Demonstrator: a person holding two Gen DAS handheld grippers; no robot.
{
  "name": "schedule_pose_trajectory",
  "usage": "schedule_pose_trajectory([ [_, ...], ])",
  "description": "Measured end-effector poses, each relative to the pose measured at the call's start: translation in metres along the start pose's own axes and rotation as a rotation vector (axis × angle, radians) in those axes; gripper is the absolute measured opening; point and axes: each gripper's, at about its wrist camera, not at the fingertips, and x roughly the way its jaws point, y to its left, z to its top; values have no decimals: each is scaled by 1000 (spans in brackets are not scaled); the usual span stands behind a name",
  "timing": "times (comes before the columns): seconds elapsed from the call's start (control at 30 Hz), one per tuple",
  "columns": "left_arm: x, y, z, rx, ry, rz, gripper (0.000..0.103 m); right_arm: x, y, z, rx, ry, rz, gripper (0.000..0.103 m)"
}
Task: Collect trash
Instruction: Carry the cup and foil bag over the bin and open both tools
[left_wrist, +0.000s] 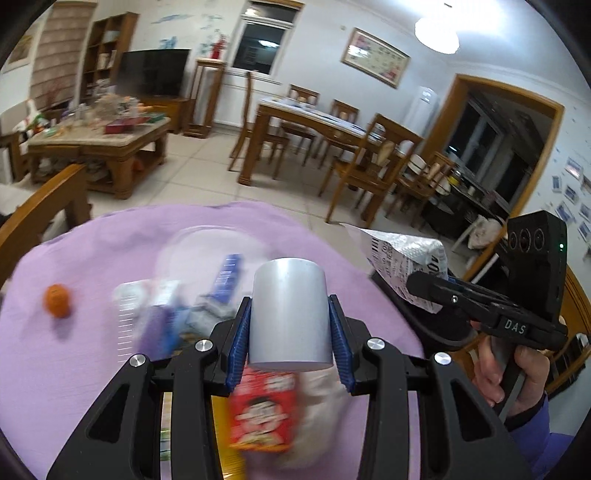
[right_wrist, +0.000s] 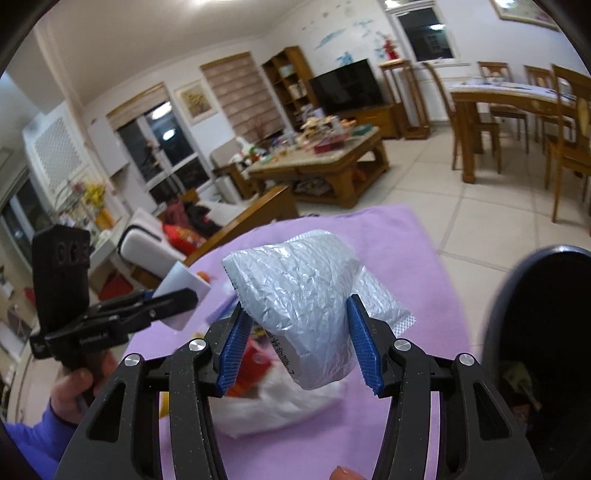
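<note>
Clamping a grey paper cup between its blue pads, the left gripper sits at lower centre of the left wrist view, cup upright and lifted over the purple cloth. Right gripper, lower centre of its own view, is closed on a crumpled silver bubble mailer, mailer bulging up past the pads. Below: blurred red snack box, white bag. Orange fruit at mid left. Black bin at right edge. Coffee table further back.
</note>
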Motion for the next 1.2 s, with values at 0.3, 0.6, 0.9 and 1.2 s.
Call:
schedule_pose_trajectory([
  [0.3,71,-100,7,106,86,-124,40,-88,-105,-24,140,-90,-117,52],
  [0.6,140,-170,-5,190,183,-198,40,-135,-203,-63,276,-108,-209,52],
  [0.9,187,-196,-14,230,256,-181,40,-135,-242,-81,348,-99,-235,52],
  [1.2,183,-203,-18,236,276,-169,42,-129,-241,-88,392,-90,-246,69],
])
